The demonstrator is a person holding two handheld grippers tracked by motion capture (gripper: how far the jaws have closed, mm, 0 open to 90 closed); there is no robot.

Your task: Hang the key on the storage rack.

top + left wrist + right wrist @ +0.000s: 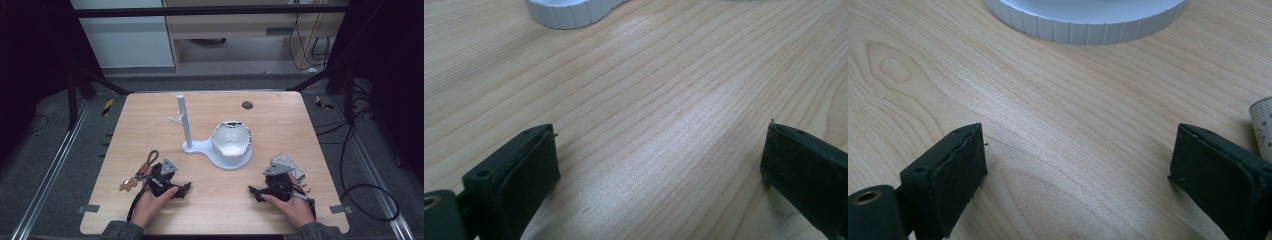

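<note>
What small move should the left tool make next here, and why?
Probably swing the left tool left and back toward the keychain. Its jaws stand wide open over bare table with nothing between them, and the keychain lies just beside that hand, apart from the white stand whose side pegs look free. The right tool is also open and empty.

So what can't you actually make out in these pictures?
- Keychain, high view: too small to read its charms; the left gripper hides its end.
- Grey pouch, high view: partly covered by the right gripper; cut by the edge in the right gripper view.
- White stand: both gripper views crop it to its base.
</note>
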